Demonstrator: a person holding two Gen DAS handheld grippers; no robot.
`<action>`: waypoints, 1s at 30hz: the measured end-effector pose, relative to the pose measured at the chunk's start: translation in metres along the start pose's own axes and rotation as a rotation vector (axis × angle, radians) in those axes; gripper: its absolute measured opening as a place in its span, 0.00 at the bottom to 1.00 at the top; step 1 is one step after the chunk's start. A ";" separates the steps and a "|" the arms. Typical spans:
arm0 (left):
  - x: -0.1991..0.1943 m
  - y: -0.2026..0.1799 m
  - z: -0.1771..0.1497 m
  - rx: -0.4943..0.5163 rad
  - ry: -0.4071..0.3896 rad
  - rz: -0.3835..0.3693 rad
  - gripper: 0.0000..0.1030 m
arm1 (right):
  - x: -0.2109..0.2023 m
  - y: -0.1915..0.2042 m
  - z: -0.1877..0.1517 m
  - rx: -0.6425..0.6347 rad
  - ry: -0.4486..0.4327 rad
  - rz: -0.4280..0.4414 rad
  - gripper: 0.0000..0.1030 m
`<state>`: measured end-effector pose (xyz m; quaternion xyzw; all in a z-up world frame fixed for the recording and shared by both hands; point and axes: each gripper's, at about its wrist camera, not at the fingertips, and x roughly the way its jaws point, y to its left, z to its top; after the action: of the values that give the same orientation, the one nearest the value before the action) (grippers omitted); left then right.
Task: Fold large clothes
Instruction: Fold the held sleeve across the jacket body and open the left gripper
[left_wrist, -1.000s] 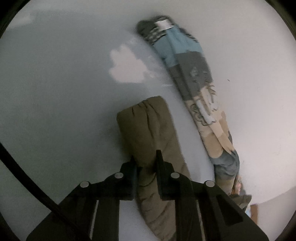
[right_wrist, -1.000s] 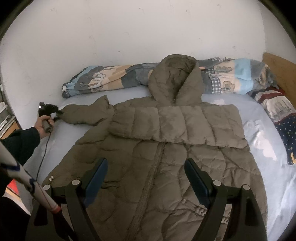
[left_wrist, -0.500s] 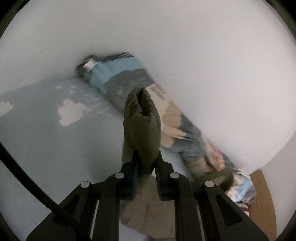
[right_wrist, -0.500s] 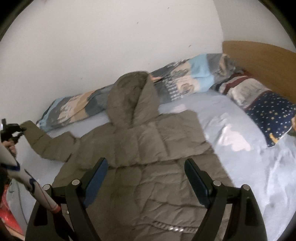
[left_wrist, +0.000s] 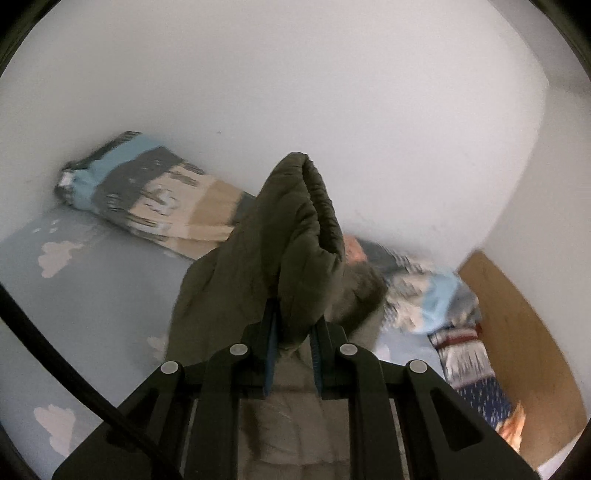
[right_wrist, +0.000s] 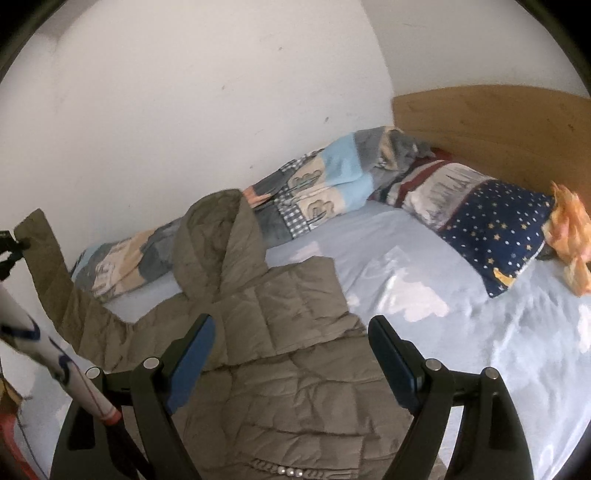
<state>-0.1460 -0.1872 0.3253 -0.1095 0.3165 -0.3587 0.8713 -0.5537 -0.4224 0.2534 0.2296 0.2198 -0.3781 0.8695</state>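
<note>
My left gripper (left_wrist: 291, 341), clamped on the jacket's sleeve cuff (left_wrist: 299, 236), must fold it inward over the jacket (right_wrist: 280, 369) at lower centre, while my right gripper (right_wrist: 291, 354) hovers with jaws apart, empty.

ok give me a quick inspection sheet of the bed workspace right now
surface: light blue bedsheet with white cloud print, partly covered by the jacket.
job's things: olive quilted hooded jacket spread on the sheet, hood toward the wall; one sleeve lifted off the bed.
clutter: rolled patchwork blanket along the wall; navy star-print pillow; orange crumpled item beside the pillow.
grippers: left gripper shut on the sleeve cuff; right gripper open above the jacket, holding nothing.
cables: black cable beside the left gripper.
surroundings: white wall; wooden headboard.
</note>
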 end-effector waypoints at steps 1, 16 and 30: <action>0.005 -0.013 -0.008 0.019 0.011 -0.008 0.15 | -0.003 -0.005 0.002 0.015 -0.008 -0.002 0.86; 0.127 -0.144 -0.194 0.135 0.349 -0.092 0.15 | -0.017 -0.045 0.013 0.143 -0.019 -0.007 0.86; 0.111 -0.158 -0.254 0.370 0.484 -0.149 0.57 | 0.012 -0.057 0.013 0.237 0.060 0.031 0.86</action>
<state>-0.3333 -0.3685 0.1412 0.1168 0.4350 -0.4887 0.7472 -0.5865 -0.4712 0.2436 0.3454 0.1958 -0.3809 0.8350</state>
